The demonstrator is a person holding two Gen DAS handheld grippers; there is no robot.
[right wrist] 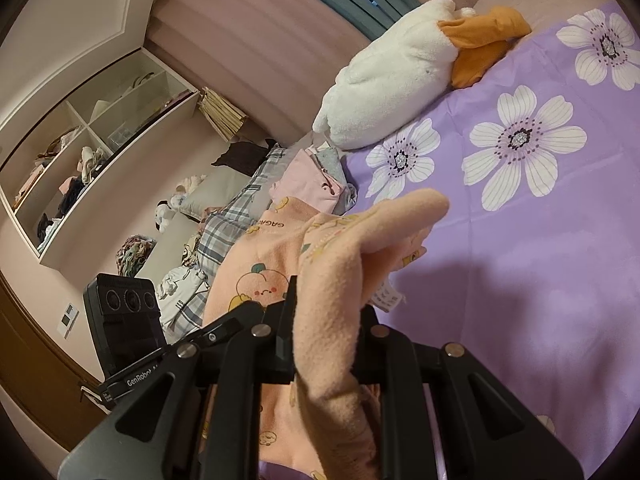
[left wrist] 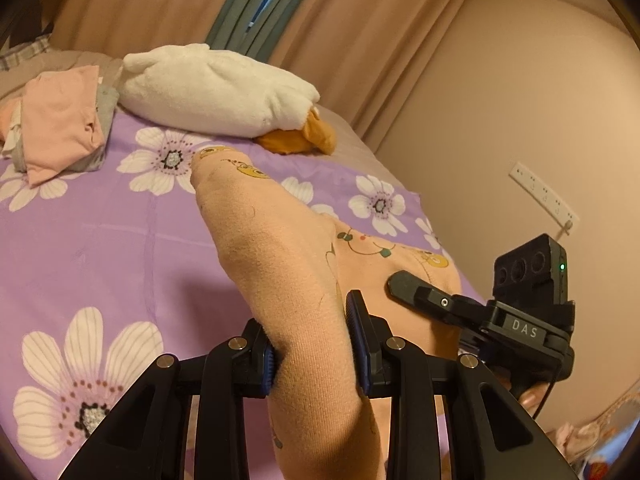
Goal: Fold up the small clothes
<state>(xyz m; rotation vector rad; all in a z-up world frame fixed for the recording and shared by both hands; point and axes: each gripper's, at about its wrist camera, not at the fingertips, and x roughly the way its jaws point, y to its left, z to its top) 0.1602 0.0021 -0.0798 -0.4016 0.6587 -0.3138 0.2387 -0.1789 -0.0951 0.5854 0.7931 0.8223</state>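
While the left tool (left wrist: 316, 344) grips a thick fold of the peach fleece garment printed with small cartoon figures (left wrist: 280, 248), its two blue-edged pads pressed into the cloth from either side, the right tool (right wrist: 326, 340) is likewise clamped on another bunched fold of the same garment (right wrist: 332, 280). In the left wrist view the held fold rises from between the pads and runs away over the purple bedsheet with large white flowers (left wrist: 100, 240), with one end of the cloth reaching toward a printed flower. The right tool's black finger (left wrist: 404, 284) lies on the printed side of the garment just beside the left tool, and the black camera block (left wrist: 532, 272) on that tool sits behind it. In the right wrist view the garment spreads to the left of the held fold, showing a cartoon peach face and a white care label (right wrist: 386, 298) hanging at its edge above the sheet.

Further up the bed lies a white plush duck with an orange bill (left wrist: 216, 88), resting on the sheet. Just beside it sits a small stack of folded clothes, pale pink on top with grey beneath (left wrist: 60, 124). Pink pleated curtains (left wrist: 360, 20) hang behind the bed. Off to the left in the right wrist view stands a white open shelf unit holding loose clothes (right wrist: 80, 152), and a grey plaid cloth (right wrist: 236, 216) lies near the garment's far edge.
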